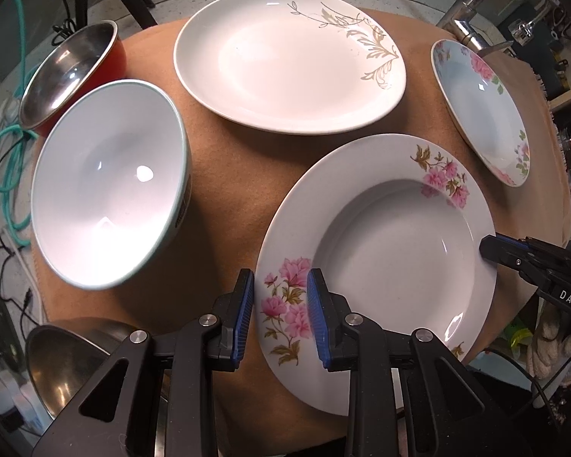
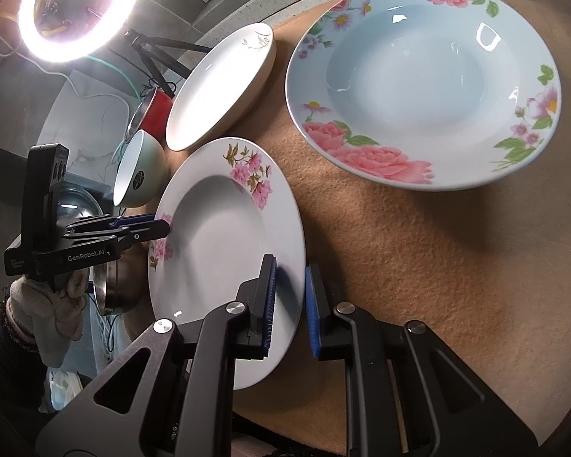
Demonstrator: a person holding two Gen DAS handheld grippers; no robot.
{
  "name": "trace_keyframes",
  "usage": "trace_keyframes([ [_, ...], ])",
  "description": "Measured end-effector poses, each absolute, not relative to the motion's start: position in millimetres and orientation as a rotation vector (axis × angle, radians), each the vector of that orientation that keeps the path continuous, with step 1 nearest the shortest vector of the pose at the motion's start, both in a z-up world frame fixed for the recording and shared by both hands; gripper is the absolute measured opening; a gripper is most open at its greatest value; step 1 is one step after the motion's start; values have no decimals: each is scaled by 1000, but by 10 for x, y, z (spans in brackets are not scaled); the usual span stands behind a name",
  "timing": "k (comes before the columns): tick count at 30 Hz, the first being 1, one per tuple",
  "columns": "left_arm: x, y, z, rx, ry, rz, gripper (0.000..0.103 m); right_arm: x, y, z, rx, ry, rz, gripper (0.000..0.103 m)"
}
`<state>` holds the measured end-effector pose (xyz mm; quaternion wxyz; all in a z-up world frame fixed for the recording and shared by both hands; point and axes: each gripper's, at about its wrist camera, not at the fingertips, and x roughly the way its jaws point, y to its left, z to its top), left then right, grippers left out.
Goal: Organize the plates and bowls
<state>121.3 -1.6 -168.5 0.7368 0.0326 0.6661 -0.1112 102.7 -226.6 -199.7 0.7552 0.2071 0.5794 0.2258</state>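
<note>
Both hand-held grippers clamp opposite rims of the white, pink-flowered deep ceramic plate (image 1: 380,266): left gripper (image 1: 281,318) near, right gripper (image 2: 289,304) opposite, jaws narrow.

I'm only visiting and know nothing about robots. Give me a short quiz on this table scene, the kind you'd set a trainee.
1. How many plates are in view? A two, B three, C five.
2. True or false: the blue flowered plate is stacked on another plate.
3. Which dish do the left gripper and the right gripper both hold by its rim?

Key:
1. B.
2. False. It lies alone on the brown mat.
3. The white plate with pink flowers, held on opposite sides.
</note>
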Motion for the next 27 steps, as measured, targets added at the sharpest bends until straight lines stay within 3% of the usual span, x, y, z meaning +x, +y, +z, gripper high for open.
trace_keyframes([
  [27,904,42,-1712,19,1421,-254,27,768,-2548,-1979,399,1276,480,16],
])
